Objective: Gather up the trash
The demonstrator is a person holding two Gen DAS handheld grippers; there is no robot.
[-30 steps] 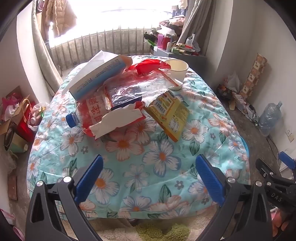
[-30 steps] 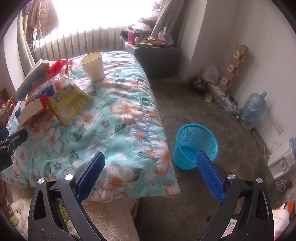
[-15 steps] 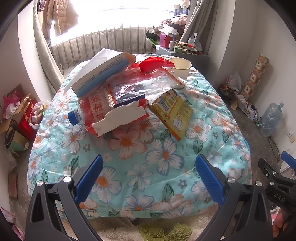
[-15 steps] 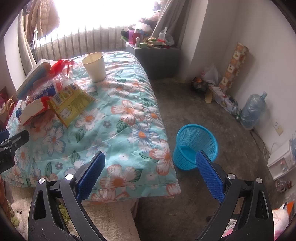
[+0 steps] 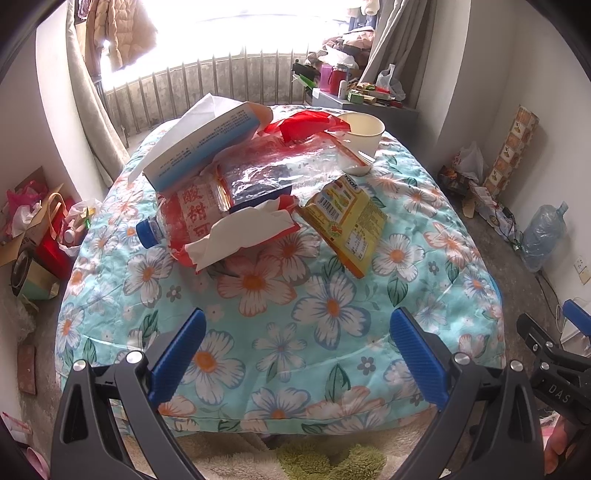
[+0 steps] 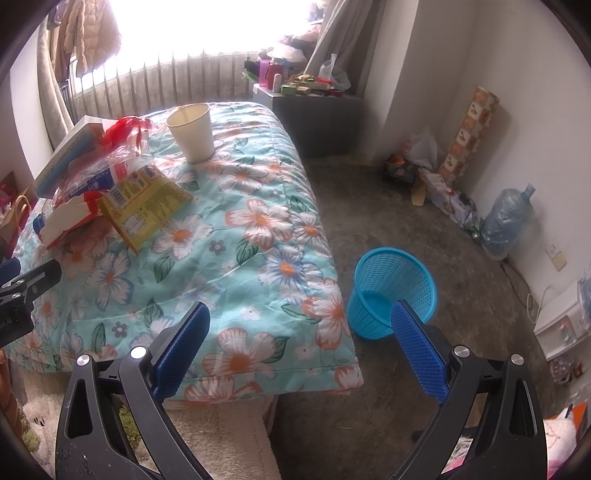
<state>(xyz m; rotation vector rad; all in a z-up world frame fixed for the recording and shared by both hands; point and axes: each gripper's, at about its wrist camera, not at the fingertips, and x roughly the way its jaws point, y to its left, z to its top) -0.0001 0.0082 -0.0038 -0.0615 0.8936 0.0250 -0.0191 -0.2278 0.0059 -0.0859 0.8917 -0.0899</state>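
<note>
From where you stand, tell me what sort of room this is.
Most likely a lived-in bedroom or living room at home: a low surface under a floral quilt strewn with wrappers, a barred window with curtains, and a blue wastebasket on the bare floor.

Daylight is pouring through the window [image 5: 236, 26] at the top of both frames, blowing out to white glare. The rest is staying evenly lit and sharp, while fisheye distortion is bending edges and darkening corners.
</note>
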